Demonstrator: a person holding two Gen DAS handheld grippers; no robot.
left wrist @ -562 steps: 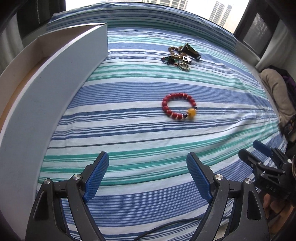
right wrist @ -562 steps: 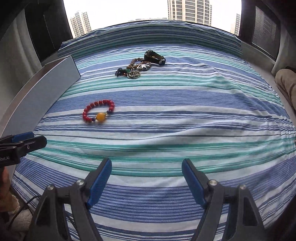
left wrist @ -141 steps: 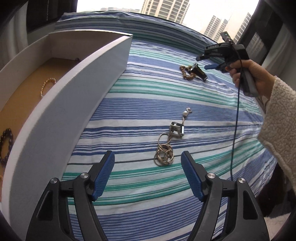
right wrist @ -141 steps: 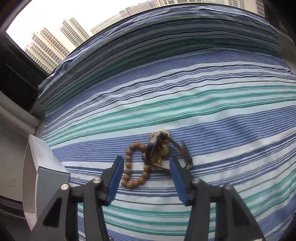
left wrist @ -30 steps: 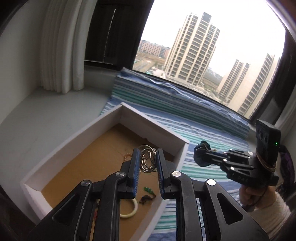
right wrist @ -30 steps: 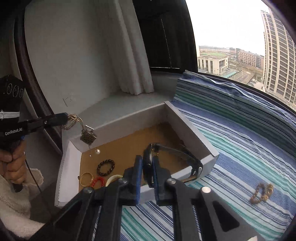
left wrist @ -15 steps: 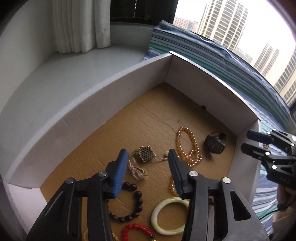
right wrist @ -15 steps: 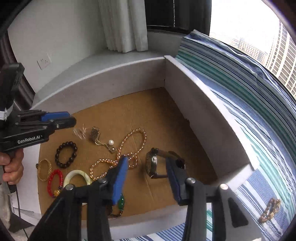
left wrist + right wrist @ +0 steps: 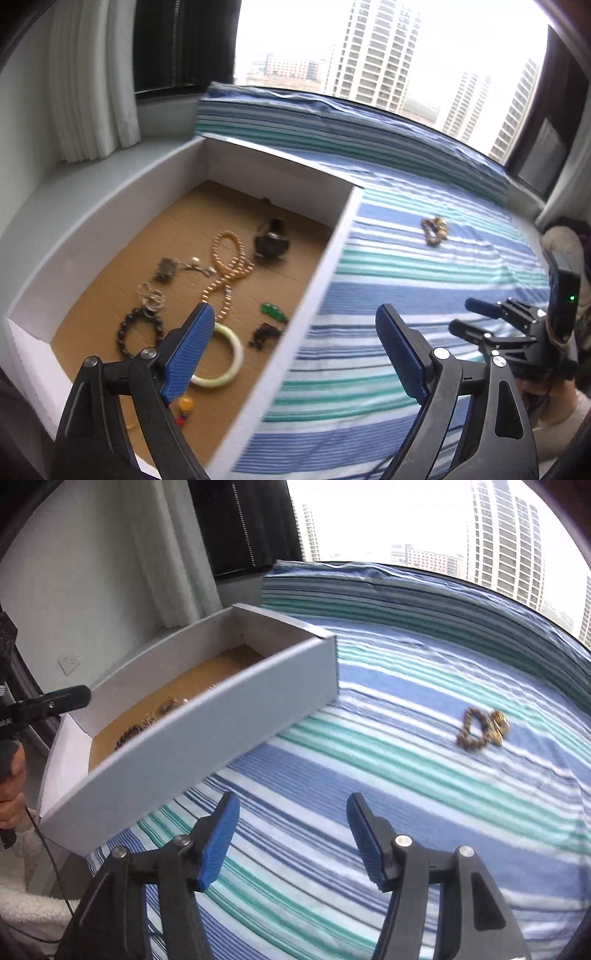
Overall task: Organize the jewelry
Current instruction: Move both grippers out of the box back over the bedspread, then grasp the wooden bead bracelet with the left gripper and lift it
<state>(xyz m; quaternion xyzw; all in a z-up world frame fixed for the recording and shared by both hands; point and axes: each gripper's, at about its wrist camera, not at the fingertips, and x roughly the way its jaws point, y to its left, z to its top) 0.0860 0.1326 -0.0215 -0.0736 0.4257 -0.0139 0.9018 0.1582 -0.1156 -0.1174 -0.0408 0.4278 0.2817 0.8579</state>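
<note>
A white box (image 9: 325,258) with a brown cardboard floor holds several pieces: a pale bangle (image 9: 225,365), a dark bead bracelet (image 9: 127,332), an orange bead necklace (image 9: 229,266), a black watch (image 9: 271,242) and a metal pendant chain (image 9: 166,269). A brown bead bracelet with a gold charm (image 9: 434,230) lies alone on the striped bedspread; it also shows in the right wrist view (image 9: 480,727). My left gripper (image 9: 295,354) is open and empty over the box's right wall. My right gripper (image 9: 291,840) is open and empty above the bedspread, beside the box (image 9: 207,723).
The blue, green and white striped bedspread (image 9: 406,794) runs to a window with towers outside. A white ledge and curtain (image 9: 92,110) lie left of the box. The right gripper shows at the right edge of the left wrist view (image 9: 495,325).
Both grippers have pulled back out of the box and swung right toward the bedspread. The pendant chain and the watch stay in the box.
</note>
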